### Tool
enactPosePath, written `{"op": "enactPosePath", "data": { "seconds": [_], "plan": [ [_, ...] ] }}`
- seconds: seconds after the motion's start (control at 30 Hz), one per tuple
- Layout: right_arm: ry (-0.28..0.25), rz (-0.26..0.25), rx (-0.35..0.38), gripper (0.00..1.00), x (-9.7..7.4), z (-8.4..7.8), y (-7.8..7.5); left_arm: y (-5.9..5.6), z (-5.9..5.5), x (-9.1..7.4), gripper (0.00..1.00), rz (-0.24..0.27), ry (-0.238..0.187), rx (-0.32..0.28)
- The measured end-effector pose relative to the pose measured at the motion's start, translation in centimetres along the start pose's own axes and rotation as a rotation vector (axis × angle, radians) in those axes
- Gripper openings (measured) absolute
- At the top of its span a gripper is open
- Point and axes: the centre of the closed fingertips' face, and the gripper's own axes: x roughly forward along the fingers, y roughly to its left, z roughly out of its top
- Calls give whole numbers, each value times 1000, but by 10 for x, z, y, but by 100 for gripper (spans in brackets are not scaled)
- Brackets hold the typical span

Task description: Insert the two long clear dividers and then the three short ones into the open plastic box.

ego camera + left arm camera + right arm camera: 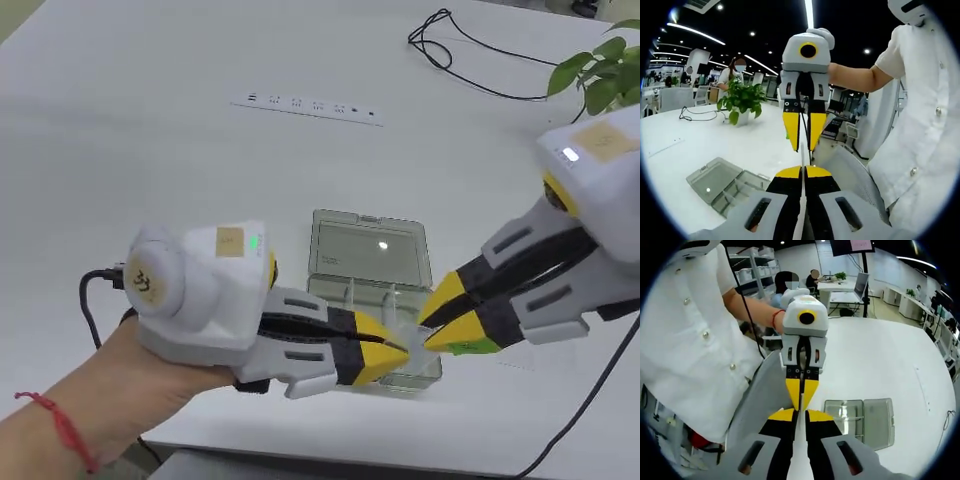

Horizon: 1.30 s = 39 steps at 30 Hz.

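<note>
1. My white table [150, 150] carries a power strip [305, 105], a black cable [450, 50] and a potted plant [600, 70] toward its far side. An open office with ceiling lights lies around it.
2. My left tool [395, 352] and right tool [428, 332] meet tip to tip. Each is clamped on one end of a thin clear divider [413, 338], just above the front of the open plastic box [428, 370].
3. The box sits near the table's front edge, with its lid [370, 250] open behind it. Clear dividers stand upright inside; I cannot tell how many.
</note>
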Motion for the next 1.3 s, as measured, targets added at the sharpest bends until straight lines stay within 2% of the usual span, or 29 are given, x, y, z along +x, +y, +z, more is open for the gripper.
{"op": "enactPosePath", "data": {
  "seconds": [0.37,1.03,1.3],
  "plan": [
    [12,32,-17,3,4,1,2,0,1,-2,0,8,-17,14],
    [29,13,-34,2,9,0,0,2,-4,-5,0,45,-15,15],
    [23,-6,-37,2,10,5,0,5,-9,-9,6,74,-9,8]
  ]
}}
